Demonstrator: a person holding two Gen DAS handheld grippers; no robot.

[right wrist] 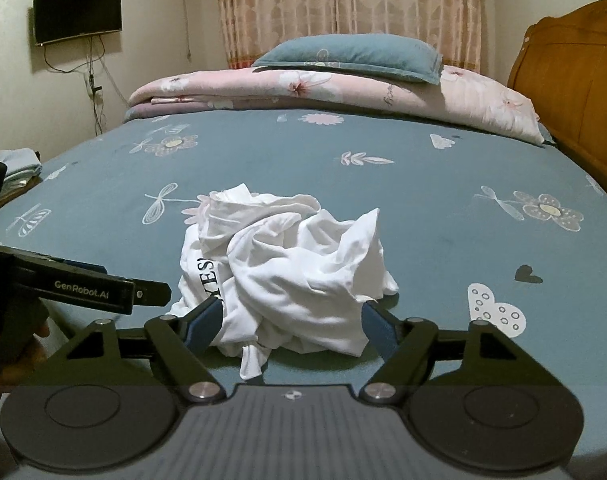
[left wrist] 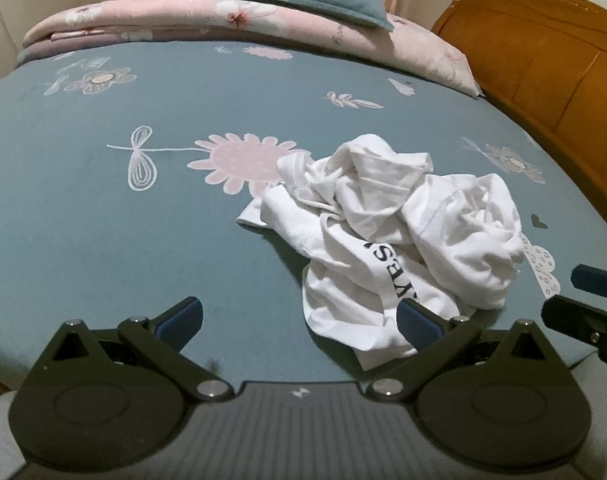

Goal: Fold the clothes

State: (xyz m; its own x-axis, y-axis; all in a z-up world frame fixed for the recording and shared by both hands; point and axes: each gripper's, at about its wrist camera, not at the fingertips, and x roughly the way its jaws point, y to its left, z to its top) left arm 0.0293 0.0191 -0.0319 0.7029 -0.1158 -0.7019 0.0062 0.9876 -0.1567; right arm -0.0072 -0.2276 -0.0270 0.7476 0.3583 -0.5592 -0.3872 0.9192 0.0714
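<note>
White garment (left wrist: pixel 387 240) crumpled in a loose heap on the near half of the bed (left wrist: pixel 103 208), lying on the teal flowered sheet, dark letters reading "YES" visible on one fold. Partly covering a pink flower print on the sheet. In the right wrist view, same heap (right wrist: pixel 287 276) directly ahead and between the two blue-padded fingers. Right gripper (right wrist: pixel 291 320) spread wide, its fingers on either side of the cloth's near edge, nothing pinched; contact with the fabric hard to tell. Left gripper (left wrist: pixel 299 320) also spread wide, low over the sheet, its right finger at the near left edge of the heap, its left finger over bare sheet. Tip of the right gripper seen at the far right edge of the left view; body of the left gripper, marked "GenRobot.AI", seen at the left of the right view, held by a hand (right wrist: pixel 7 344). Farther back, a folded pink floral quilt (right wrist: pixel 343 88) with a teal pillow (right wrist: pixel 351 56) on top. Wooden headboard (right wrist: pixel 575 80) at the right, patterned curtain (right wrist: pixel 343 4) behind, dark screen (right wrist: pixel 77 12) on the wall at the left.
</note>
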